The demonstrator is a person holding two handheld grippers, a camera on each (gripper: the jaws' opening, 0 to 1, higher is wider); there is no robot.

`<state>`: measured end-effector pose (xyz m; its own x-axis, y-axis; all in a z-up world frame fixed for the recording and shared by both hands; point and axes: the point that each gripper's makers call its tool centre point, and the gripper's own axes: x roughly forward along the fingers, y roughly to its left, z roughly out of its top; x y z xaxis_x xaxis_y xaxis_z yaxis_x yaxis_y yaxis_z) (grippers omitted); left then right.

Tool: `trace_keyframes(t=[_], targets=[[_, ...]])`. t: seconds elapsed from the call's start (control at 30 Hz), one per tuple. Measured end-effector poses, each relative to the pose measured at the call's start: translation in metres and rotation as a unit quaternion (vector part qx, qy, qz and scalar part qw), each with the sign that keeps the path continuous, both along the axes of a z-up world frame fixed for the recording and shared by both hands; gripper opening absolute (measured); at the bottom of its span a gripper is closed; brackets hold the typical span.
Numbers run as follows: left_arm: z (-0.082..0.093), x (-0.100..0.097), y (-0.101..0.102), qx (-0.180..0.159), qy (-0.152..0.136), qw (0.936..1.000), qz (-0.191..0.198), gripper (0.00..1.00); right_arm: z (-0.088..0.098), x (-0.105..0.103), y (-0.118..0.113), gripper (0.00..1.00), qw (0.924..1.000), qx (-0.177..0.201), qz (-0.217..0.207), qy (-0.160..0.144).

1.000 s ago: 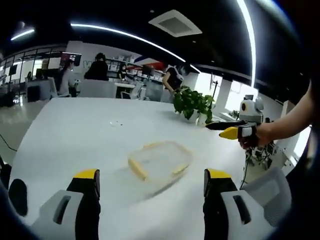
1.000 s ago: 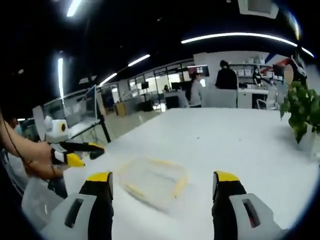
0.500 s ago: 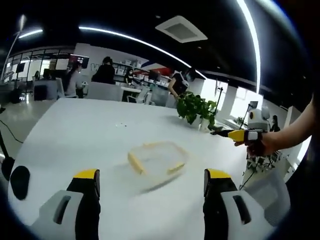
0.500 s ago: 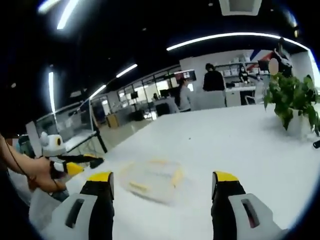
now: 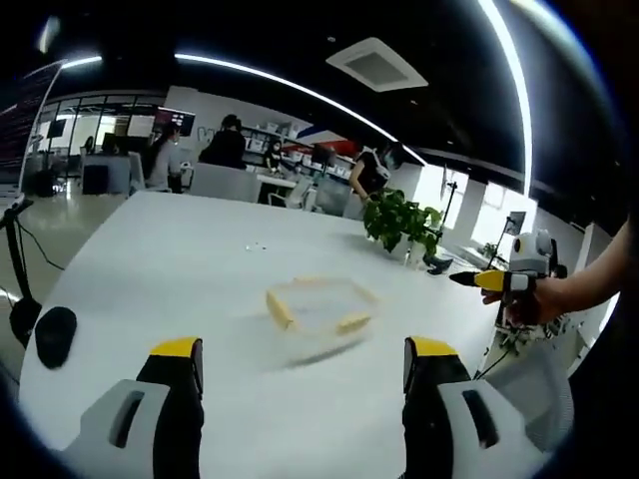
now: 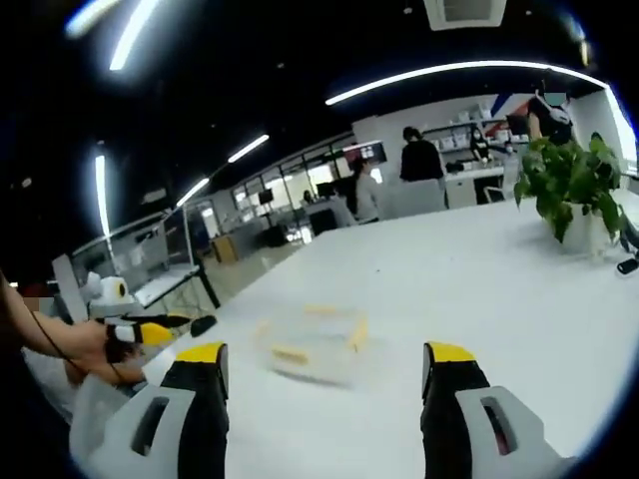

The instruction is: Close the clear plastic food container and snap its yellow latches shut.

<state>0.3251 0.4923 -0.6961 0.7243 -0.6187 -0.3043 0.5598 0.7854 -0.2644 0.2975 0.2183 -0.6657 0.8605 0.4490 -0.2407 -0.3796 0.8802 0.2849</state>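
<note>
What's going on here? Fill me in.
A person holds a two-jaw gripper in each hand over a white table. A clear plastic food container with yellow latches sits on it, touched by neither. The left gripper and right gripper both hang open and empty, short of the container. A potted plant stands beyond it, and people sit at desks behind.

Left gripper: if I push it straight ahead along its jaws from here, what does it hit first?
Most likely the clear container on the white table, roughly centred ahead of the open left gripper. Nothing shows between them, though depth is hard to judge.
</note>
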Motion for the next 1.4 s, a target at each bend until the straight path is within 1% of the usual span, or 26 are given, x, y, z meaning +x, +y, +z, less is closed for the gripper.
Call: trace_keyframes(t=[0.1,0.17,0.23,0.3,0.43,0.53,0.67,0.77,0.87,0.97,1.03,1.13,1.27,1.33,1.4], targets=[[-0.001,-0.007,0.003,0.007,0.000,1.0000,0.004,0.82,0.001,-0.005,0.000,0.78,1.0000,0.004,-0.003,-0.003],[-0.003,-0.010,0.005,0.011,-0.002,0.9999,0.003,0.82,-0.002,-0.009,0.000,0.78,1.0000,0.008,-0.003,-0.001],[-0.004,-0.012,0.009,0.013,-0.002,0.9999,0.006,0.82,-0.005,-0.014,0.002,0.77,1.0000,0.003,0.002,-0.001],[-0.005,-0.014,0.013,0.005,0.005,0.9998,0.019,0.82,-0.008,-0.020,0.005,0.77,1.0000,-0.003,0.008,0.003],[-0.008,-0.019,0.014,0.001,0.007,0.9996,0.026,0.82,-0.008,-0.025,0.006,0.77,0.9999,0.000,0.012,0.005],[-0.006,-0.023,0.012,-0.004,0.007,0.9995,0.030,0.82,-0.009,-0.027,0.007,0.77,0.9995,-0.020,0.023,0.002],[-0.007,-0.030,0.009,-0.004,0.008,0.9994,0.032,0.81,-0.005,-0.027,0.004,0.77,0.9998,-0.006,0.019,0.001],[-0.011,-0.035,0.007,0.002,0.011,0.9995,0.029,0.81,-0.005,-0.029,0.006,0.77,0.9999,0.007,0.015,0.002],[-0.012,-0.038,0.007,0.002,0.011,0.9995,0.030,0.80,-0.007,-0.035,0.013,0.77,0.9997,0.005,0.022,0.005],[-0.014,-0.042,0.010,0.012,0.009,0.9994,0.030,0.80,-0.010,-0.041,0.017,0.77,0.9996,0.004,0.027,0.006],[-0.015,-0.046,0.012,0.003,0.013,0.9993,0.035,0.80,-0.015,-0.044,0.022,0.77,0.9994,0.004,0.033,0.013],[-0.019,-0.049,0.014,0.010,0.013,0.9992,0.038,0.80,-0.013,-0.045,0.024,0.77,0.9992,0.002,0.038,0.010],[-0.021,-0.053,0.011,0.007,0.016,0.9992,0.037,0.80,-0.014,-0.045,0.023,0.77,0.9993,0.007,0.034,0.012],[-0.021,-0.056,0.007,0.018,0.010,0.9995,0.026,0.80,-0.014,-0.045,0.023,0.77,0.9994,0.011,0.031,0.012],[-0.020,-0.055,0.005,0.022,0.002,0.9995,0.025,0.80,-0.011,-0.047,0.023,0.77,0.9995,0.014,0.028,0.007]])
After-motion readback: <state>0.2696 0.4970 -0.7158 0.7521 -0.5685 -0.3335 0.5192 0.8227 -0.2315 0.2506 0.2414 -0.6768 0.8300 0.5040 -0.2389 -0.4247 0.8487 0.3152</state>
